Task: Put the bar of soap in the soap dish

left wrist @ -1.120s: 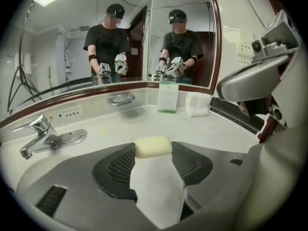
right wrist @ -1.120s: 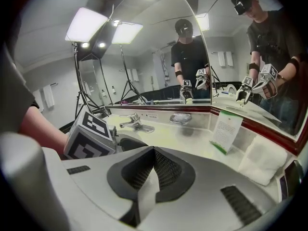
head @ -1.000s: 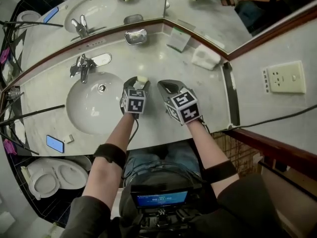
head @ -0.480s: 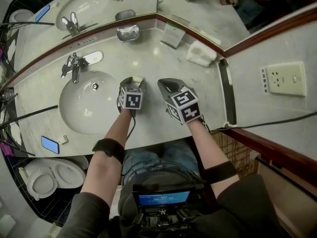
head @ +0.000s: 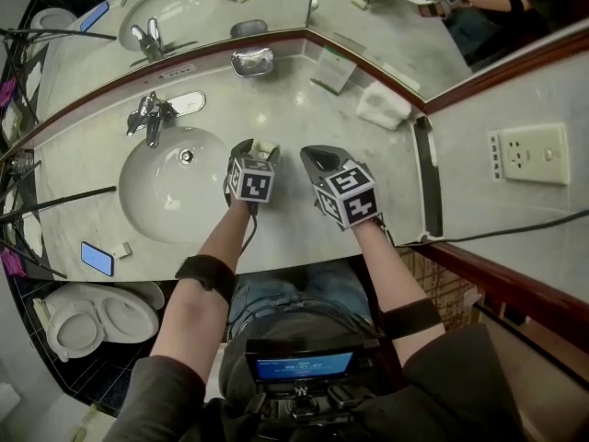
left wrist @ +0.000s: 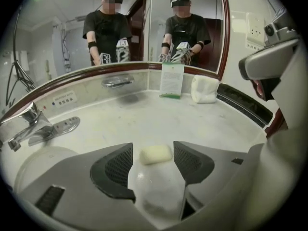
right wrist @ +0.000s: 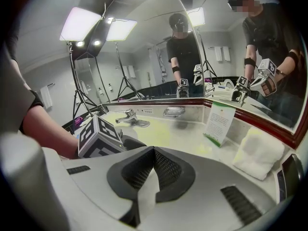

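Observation:
A pale cream bar of soap (left wrist: pixel 156 154) lies on the marble counter between the tips of my left gripper (left wrist: pixel 153 146). Its jaws have just been opening and now stand apart around the bar, with a thin gap showing on the left side. From the head view the soap (head: pixel 265 145) peeks out ahead of the left gripper (head: pixel 260 149). The metal soap dish (head: pixel 252 62) stands at the back against the mirror, well beyond the soap; it also shows as soap dish (left wrist: pixel 117 82) and soap dish (right wrist: pixel 173 111). My right gripper (head: pixel 316 160) hovers beside the left one, shut and empty (right wrist: pixel 154 153).
The sink basin (head: pixel 175 196) and chrome faucet (head: pixel 152 118) lie to the left. A standing card (head: pixel 333 72) and a folded white towel (head: pixel 385 107) sit at the back right. A phone (head: pixel 97 258) rests at the counter's front left. Mirrors line the back.
Both hands stay in place while the view shifts slightly. The left jaws look a little wider around the soap, which still lies on the counter.

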The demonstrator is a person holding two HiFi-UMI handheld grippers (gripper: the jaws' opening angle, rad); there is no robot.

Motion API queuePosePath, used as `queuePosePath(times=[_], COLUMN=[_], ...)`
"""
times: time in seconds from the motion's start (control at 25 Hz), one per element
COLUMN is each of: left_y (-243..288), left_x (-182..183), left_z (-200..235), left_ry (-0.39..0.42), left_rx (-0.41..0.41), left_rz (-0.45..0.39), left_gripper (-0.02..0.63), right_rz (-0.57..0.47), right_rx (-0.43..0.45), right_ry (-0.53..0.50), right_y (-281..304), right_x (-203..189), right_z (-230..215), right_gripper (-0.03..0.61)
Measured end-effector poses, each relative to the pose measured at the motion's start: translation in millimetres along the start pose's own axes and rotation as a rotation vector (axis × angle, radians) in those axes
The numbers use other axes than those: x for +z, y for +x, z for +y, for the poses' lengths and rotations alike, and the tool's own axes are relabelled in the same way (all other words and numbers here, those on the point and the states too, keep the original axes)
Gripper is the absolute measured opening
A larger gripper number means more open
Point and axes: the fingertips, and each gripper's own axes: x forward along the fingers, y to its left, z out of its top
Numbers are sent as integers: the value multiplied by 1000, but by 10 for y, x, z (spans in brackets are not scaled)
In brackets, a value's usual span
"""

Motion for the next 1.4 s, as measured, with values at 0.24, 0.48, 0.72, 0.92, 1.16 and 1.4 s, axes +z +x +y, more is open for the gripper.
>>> queuePosePath(times=[0.24,0.48,0.72,0.92,1.16,1.4], left_y=[-494,-1134,-1639,-1963,-2103,-2112], left_x=[353,686,798,892,883,816], left_z=[11,-7,87,251,334,342], left_ry=[28,61,10,-12,-46,-66], left_rx=[-20,-7,11,33,41,32], left_rz=[-106,-224,-322,-387,-412,-417], left_gripper=[232,70,3,3,3,3], right_rz=[-16,-60,-113,-139,-156,-149], right_rx=[10,15,29,18,-27,-47], right_ry=[-14,-32,-11,7,-5,-15], right_y=[-19,-32,-70,-133,-236,-275], right_x=[169,471,709,745,744,697], right_z=[69,142,211,176,56,-12], right_gripper=[20,20,20,20,17,15])
